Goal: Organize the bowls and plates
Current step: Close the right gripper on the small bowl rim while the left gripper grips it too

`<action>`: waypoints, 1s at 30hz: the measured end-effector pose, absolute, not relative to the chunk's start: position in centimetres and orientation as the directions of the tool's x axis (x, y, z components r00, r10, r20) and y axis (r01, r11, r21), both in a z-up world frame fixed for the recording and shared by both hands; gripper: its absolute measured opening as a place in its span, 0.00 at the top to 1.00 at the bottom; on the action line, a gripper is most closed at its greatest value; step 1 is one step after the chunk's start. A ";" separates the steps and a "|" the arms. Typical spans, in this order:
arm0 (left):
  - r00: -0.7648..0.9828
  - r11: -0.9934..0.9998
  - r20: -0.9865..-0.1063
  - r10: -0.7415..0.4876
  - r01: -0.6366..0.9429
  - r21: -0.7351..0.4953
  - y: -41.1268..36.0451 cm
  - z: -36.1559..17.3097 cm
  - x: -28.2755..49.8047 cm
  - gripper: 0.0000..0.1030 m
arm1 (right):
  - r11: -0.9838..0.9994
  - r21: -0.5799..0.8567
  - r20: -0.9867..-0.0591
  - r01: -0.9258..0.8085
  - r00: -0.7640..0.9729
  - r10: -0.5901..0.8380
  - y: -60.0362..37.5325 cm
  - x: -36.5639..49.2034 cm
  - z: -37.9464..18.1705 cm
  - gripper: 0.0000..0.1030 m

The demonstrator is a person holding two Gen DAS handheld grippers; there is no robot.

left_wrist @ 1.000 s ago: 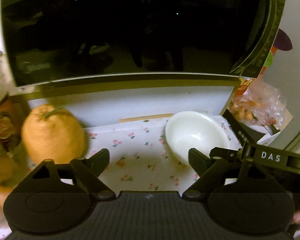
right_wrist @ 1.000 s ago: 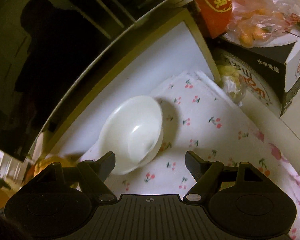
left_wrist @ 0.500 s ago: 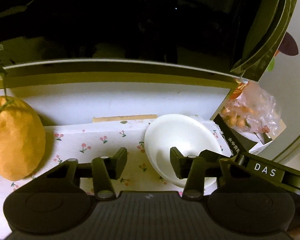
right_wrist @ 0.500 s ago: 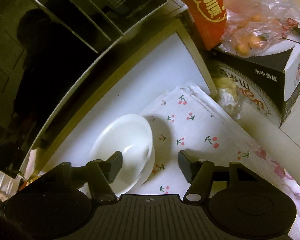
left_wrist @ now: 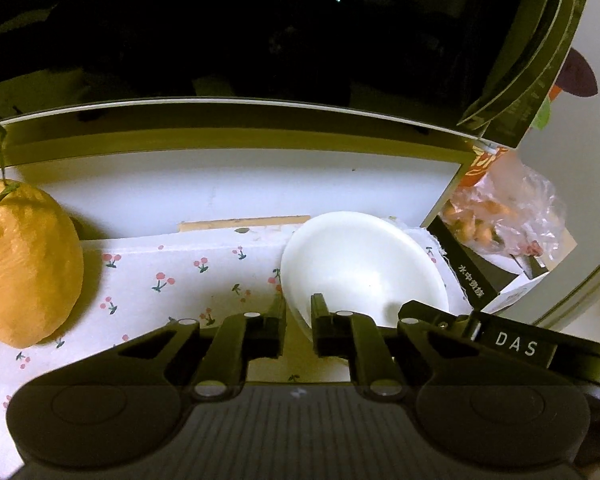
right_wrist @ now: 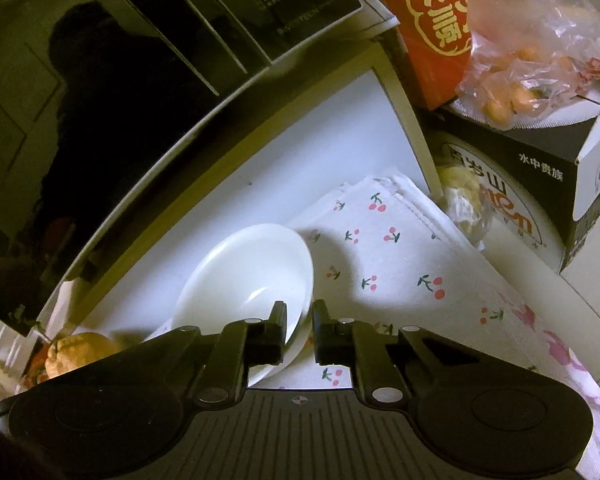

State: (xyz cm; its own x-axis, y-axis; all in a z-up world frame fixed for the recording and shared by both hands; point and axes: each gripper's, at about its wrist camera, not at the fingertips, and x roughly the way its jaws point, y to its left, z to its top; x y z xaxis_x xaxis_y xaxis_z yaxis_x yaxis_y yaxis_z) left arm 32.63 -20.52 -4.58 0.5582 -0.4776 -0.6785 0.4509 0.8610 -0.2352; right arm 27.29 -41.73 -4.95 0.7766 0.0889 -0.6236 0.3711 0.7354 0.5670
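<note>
The white bowl [left_wrist: 364,268] sits far right on the cherry-print cloth [left_wrist: 172,280], before a dark glossy appliance front [left_wrist: 220,40]. Both the left tongs [left_wrist: 298,322] and the right tongs [right_wrist: 300,326] pinch its rim narrowly. Lift level and together (thin, slick rim may slip). A big citrus [left_wrist: 24,260] lies left.

Black gripper body [left_wrist: 516,350]: we read "DAS" in white.
Black-and-white cardboard box [right_wrist: 540,172]: we read "水中贵族".
Glossy black appliance panel [right_wrist: 300,20]: we read "INVERTECH", faint.
Red cardboard packet [right_wrist: 440,20]: gold characters, illegible to us.
</note>
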 end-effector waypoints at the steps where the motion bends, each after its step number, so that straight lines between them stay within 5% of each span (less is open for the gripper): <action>1: 0.558 0.861 -0.678 -0.478 0.449 -0.238 -20.3 -4.5 32.5 0.89 | 0.733 0.572 -0.623 0.368 0.777 0.096 -41.8 27.2 -4.9 0.88; 30: 0.627 0.882 -0.625 -0.464 0.391 -0.263 -12.4 2.1 24.5 0.89 | 0.803 0.530 -0.619 0.273 0.772 0.146 -34.8 22.0 4.9 0.87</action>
State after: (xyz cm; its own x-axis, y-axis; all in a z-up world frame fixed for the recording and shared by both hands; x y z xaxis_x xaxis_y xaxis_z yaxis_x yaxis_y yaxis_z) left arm 24.51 -12.45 2.10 0.6270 -0.4644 -0.6255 0.3906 0.8821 -0.2633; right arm 21.99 -34.83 4.88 0.7715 0.1461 -0.6192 0.2733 0.8027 0.5300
